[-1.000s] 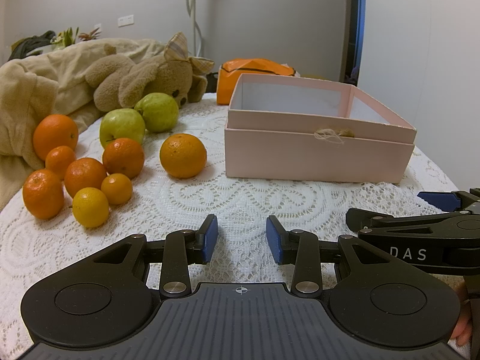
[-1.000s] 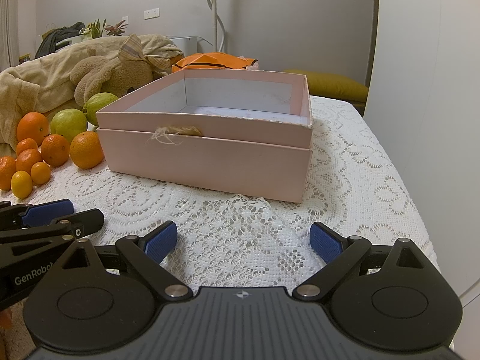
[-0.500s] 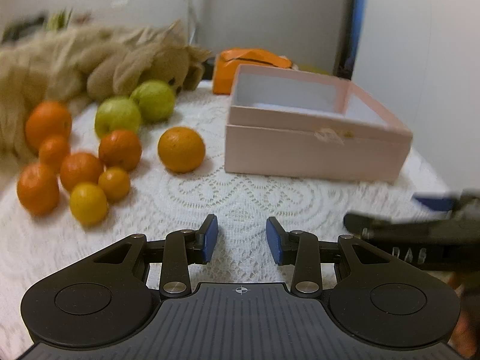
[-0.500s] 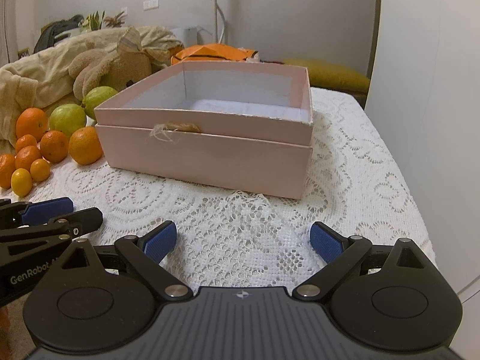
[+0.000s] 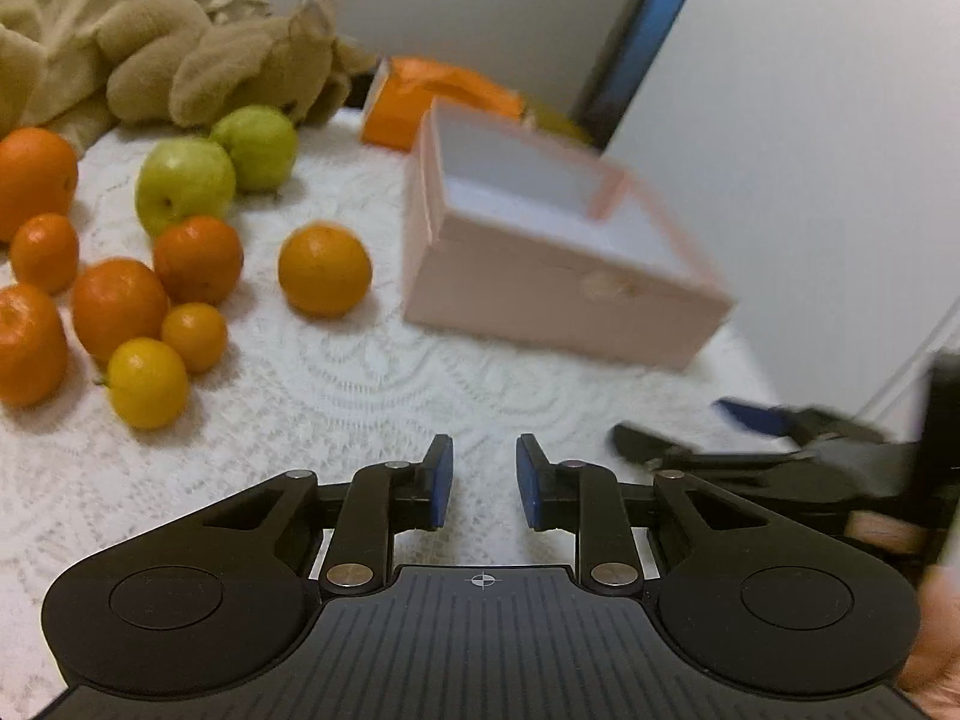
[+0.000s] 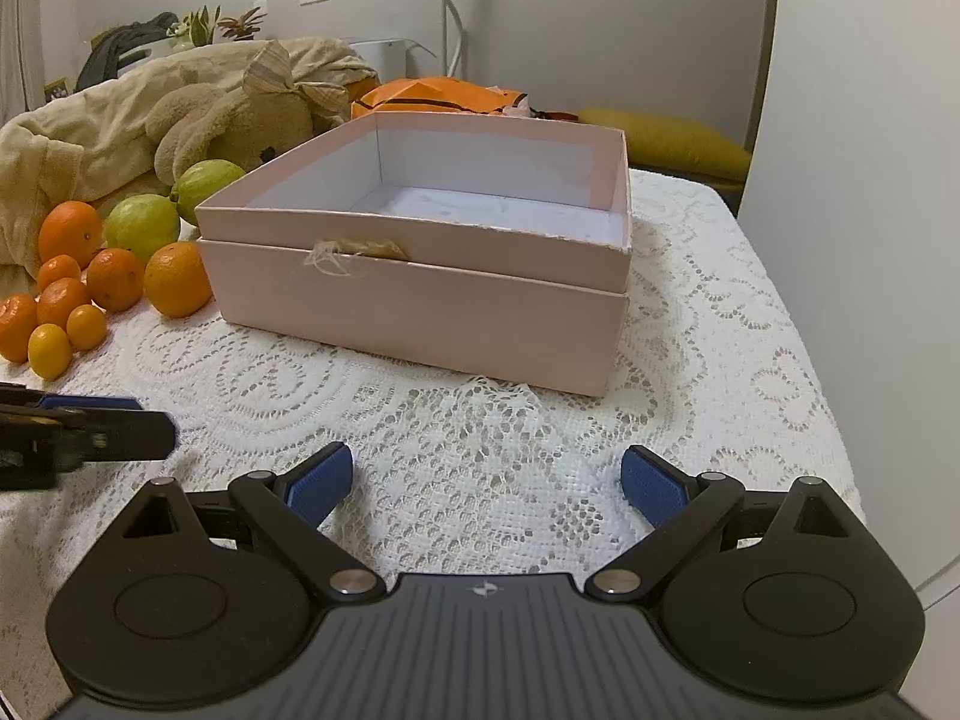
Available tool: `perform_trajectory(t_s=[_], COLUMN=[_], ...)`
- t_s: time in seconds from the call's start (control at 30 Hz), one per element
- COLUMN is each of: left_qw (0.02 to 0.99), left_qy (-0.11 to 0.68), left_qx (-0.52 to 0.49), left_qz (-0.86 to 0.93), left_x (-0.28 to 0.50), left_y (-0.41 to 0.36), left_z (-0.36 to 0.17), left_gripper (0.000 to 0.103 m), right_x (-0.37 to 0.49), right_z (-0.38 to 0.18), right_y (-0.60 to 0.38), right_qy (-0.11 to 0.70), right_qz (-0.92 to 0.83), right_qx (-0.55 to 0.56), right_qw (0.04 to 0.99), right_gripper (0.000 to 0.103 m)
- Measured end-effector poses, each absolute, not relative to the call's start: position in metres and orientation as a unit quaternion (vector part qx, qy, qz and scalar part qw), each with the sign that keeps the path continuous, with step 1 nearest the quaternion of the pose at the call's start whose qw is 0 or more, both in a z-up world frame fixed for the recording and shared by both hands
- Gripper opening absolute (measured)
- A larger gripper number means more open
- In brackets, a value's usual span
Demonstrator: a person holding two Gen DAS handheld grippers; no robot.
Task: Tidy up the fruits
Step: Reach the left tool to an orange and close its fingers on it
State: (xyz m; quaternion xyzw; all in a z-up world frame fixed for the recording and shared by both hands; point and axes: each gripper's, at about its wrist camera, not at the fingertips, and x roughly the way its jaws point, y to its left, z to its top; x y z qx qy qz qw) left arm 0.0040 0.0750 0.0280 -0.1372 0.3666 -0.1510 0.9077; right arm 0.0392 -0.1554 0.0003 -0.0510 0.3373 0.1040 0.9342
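An open pink box (image 6: pixel 420 294) (image 5: pixel 558 276) sits empty on the lace-covered table (image 6: pixel 480 432). To its left lie several oranges and tangerines, the nearest a lone orange (image 5: pixel 324 270) (image 6: pixel 178 279), with a small yellow one (image 5: pixel 147 383) at the front and two green apples (image 5: pixel 185 183) (image 6: pixel 143 226) behind. My left gripper (image 5: pixel 480 480) hovers over the cloth in front of the fruit, jaws partly open and empty. My right gripper (image 6: pixel 485 483) is wide open and empty, in front of the box.
A plush bear (image 6: pixel 240 120) and a beige blanket (image 5: pixel 72 12) lie behind the fruit. An orange bag (image 6: pixel 438 97) sits behind the box. A white wall or panel (image 6: pixel 870 180) stands close on the right, at the table edge.
My left gripper has tilted and swung left toward the fruit, so the view is blurred. My right gripper has risen a little. Both jaw openings are unchanged.
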Motion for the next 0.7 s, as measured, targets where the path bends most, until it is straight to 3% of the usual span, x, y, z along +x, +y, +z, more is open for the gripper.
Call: perform_trajectory(t_s=[0.2, 0.43, 0.7], left_qw=[0.950, 0.935, 0.934], left_qy=[0.304, 0.307, 0.339], left_qx=[-0.064, -0.175, -0.092], left_qz=[-0.024, 0.034, 0.059], left_x=[-0.032, -0.034, -0.007], left_y=[0.135, 0.199, 0.193], left_z=[0.066, 0.064, 0.050], left_gripper=[0.029, 0.029, 0.030], right_x=[0.032, 0.022, 0.009], right_z=[0.014, 0.021, 0.024], right_y=[-0.144, -0.112, -0.095], right_qy=[0.339, 0.306, 0.281], right_qz=[0.145, 0.196, 0.226], right_qx=[-0.065, -0.098, -0.137], right_qw=[0.927, 0.926, 0.922], right_gripper=[0.095, 0.094, 0.093])
